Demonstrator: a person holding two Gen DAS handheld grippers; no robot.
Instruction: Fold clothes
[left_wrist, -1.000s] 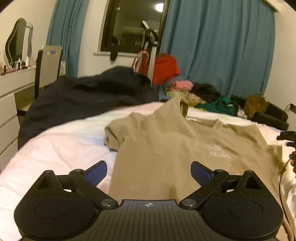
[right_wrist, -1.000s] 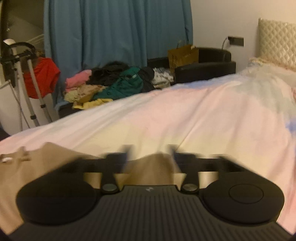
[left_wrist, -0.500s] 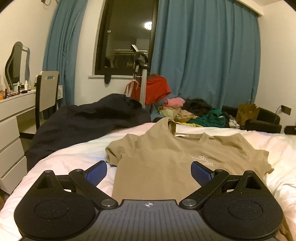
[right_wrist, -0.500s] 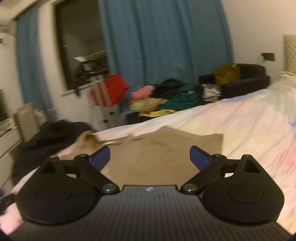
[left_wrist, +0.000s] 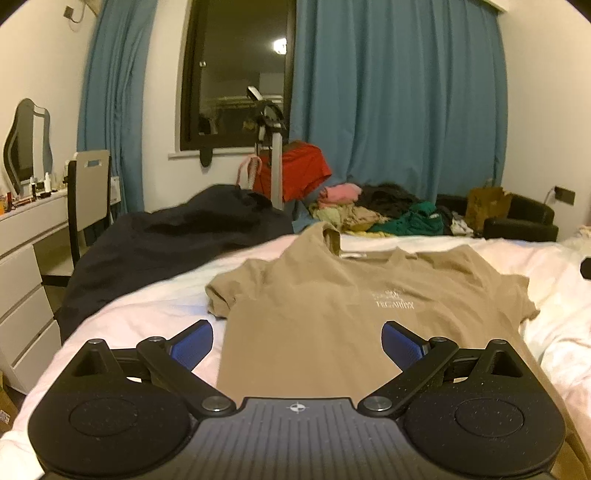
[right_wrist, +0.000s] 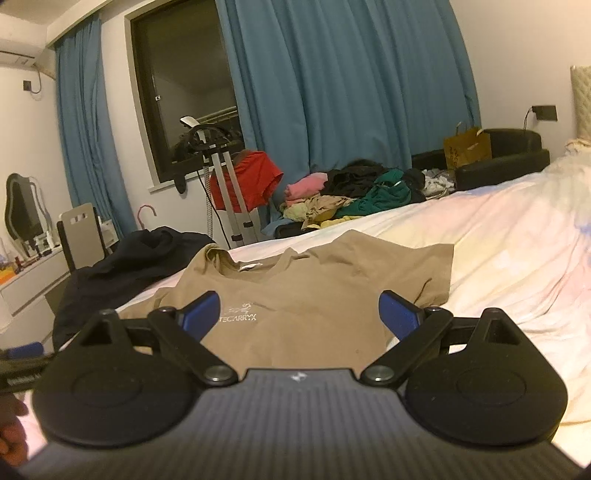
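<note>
We see a bed (left_wrist: 155, 310) w/ pale pink-white cover. Lying directly on it: tan T-shirt (left_wrist: 325, 314), spread flat, front up, collar toward the window, left sleeve bunched; and a dark garment heap (left_wrist: 166, 240) at the far left corner, just beside the shirt.

Bare pale bed (right_wrist: 498, 236) open to the right of the tan T-shirt (left_wrist: 332, 306), a bare strip along its left edge, dark garment heap (left_wrist: 177, 236) crowding the bed's far left corner, clothes pile (right_wrist: 351, 192) and drying rack (right_wrist: 225, 192) beyond the far edge
</note>
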